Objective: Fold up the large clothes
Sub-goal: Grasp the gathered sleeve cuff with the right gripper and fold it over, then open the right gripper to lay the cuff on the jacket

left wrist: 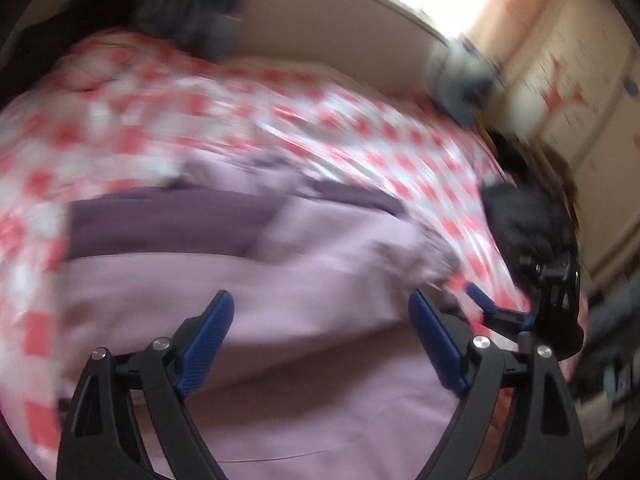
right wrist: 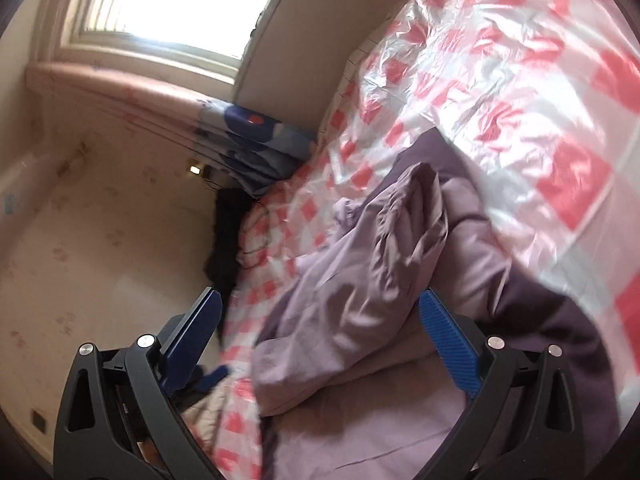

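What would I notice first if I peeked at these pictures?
The big red-and-white checked plastic sheet spread over the bed jumps out first. On top of it lies a rumpled lilac garment with darker purple parts, right in front of both claws. The left claw and right claw are open, blue pads apart.

I see a bed covered by a glossy plastic sheet in red-and-white check [right wrist: 520, 92], crinkled and catching the window light. On the sheet lies a lilac padded garment with dark purple panels [left wrist: 248, 280], bunched into folds on the side seen from my right wrist view. At the far end of the bed a folded blue-and-white patterned cloth [right wrist: 256, 136] rests beside the sheet's edge.
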`<state>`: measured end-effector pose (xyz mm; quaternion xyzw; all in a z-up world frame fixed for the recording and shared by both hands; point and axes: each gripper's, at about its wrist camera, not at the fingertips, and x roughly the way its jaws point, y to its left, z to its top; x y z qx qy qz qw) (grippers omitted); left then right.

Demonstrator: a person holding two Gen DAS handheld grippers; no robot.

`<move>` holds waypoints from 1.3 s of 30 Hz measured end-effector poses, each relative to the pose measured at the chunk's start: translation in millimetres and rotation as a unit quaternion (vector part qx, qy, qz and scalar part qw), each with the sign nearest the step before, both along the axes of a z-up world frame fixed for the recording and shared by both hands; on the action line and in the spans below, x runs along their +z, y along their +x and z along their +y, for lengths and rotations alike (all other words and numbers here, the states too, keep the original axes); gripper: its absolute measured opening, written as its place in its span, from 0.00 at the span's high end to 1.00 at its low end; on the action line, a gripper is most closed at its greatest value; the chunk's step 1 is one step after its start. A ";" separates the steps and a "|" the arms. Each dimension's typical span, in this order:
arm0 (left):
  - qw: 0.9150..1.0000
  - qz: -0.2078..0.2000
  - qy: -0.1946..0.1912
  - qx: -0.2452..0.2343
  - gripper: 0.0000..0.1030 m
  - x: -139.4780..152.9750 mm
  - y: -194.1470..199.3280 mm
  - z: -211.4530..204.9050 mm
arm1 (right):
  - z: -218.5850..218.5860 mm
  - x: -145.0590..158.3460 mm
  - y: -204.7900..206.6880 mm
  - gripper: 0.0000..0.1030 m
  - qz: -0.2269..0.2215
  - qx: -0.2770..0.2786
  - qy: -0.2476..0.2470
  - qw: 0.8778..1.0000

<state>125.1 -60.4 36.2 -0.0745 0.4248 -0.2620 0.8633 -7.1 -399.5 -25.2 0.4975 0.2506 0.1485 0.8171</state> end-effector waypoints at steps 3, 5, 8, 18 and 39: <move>0.997 0.001 -0.020 0.072 0.15 -3.7 13.4 62.8 | 4.3 -9.6 31.4 0.07 0.055 0.007 -0.033 0.998; 0.993 0.011 -0.034 0.111 0.13 -14.4 22.9 95.2 | 8.0 -19.0 50.5 0.18 0.090 0.011 -0.048 0.995; 0.989 0.026 -0.042 0.140 0.13 -34.7 32.2 116.7 | 17.8 -8.9 65.6 0.79 0.100 0.013 -0.112 0.989; 0.982 -0.034 -0.100 0.156 0.10 -21.4 42.0 114.3 | 25.2 102.4 48.0 0.81 -0.076 0.004 -0.205 0.976; 0.989 0.023 -0.027 0.141 0.09 -74.6 92.0 68.1 | 55.4 58.3 90.2 0.28 -0.007 0.041 -0.339 0.940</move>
